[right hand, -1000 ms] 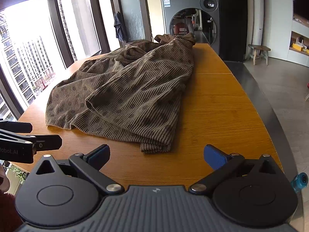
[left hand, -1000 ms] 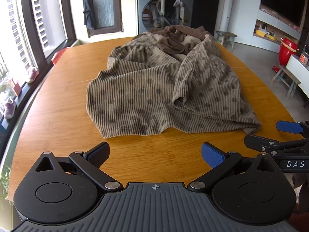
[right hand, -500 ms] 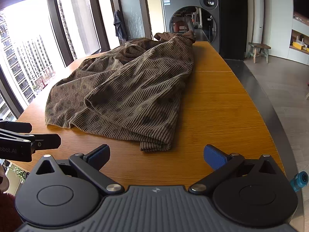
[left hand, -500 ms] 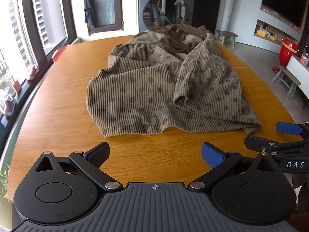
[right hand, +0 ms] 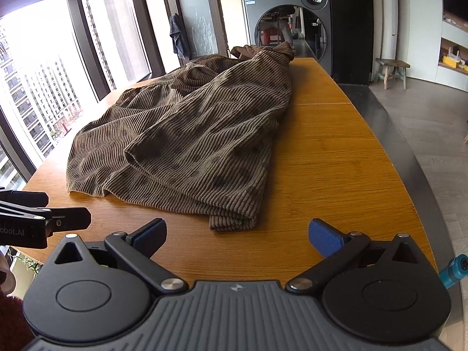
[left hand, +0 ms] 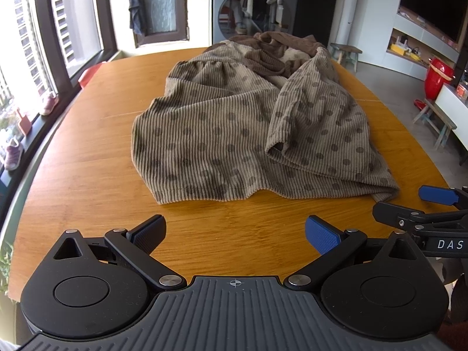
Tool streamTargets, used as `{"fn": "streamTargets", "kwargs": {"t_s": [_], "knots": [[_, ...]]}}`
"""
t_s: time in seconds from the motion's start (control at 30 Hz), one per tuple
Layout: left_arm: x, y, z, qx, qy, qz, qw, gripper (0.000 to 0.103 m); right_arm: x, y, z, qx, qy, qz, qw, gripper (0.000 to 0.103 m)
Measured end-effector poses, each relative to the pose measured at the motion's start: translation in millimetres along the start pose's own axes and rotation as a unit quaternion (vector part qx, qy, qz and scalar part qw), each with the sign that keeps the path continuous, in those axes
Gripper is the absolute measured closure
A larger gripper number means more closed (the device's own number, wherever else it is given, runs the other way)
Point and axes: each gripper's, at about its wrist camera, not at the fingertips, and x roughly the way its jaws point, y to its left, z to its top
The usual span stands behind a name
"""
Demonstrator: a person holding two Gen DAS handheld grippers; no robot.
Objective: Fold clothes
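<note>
A brown corduroy garment with dark polka dots [left hand: 234, 128] lies crumpled on the wooden table [left hand: 87, 175], its right side folded over itself. In the right wrist view the same garment [right hand: 199, 140] ends in a bunched corner near the gripper. My left gripper [left hand: 235, 232] is open above bare table, a short way in front of the garment's near hem. My right gripper [right hand: 237, 234] is open too, just short of the bunched corner. Each gripper shows at the edge of the other's view, the right gripper [left hand: 421, 204] and the left gripper [right hand: 55, 207]. Neither holds anything.
A washing machine [left hand: 251, 8] stands behind the table's far end. Windows run along the left, with small shoes [left hand: 13, 153] on the sill. A wooden stool [right hand: 392, 70] and shelves stand to the right. The table's dark right edge [right hand: 409, 158] drops to the floor.
Both grippers have drifted slightly closer to the garment; the garment sits a little nearer in both views. Jaws stay open and the cloth has not moved.
</note>
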Motion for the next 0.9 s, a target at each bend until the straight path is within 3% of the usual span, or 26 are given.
{"fn": "streamTargets", "kwargs": {"t_s": [0.47,0.63,0.9], "knots": [[9.9,8.3,10.2,-0.011,0.013,-0.018,0.9997,0.0,4.7,-4.7,12.2,0.002,-0.002,-0.004,1.0,0.0],[20.3,14.5,31.3,-0.027,0.001,-0.022,0.9994,0.0,13.9,-9.3,29.1,-0.001,-0.004,-0.013,1.0,0.0],[54.6,14.0,80.9,-0.004,-0.029,-0.01,0.9995,0.0,45.6,-16.5,73.5,-0.007,-0.01,0.007,1.0,0.0]]}}
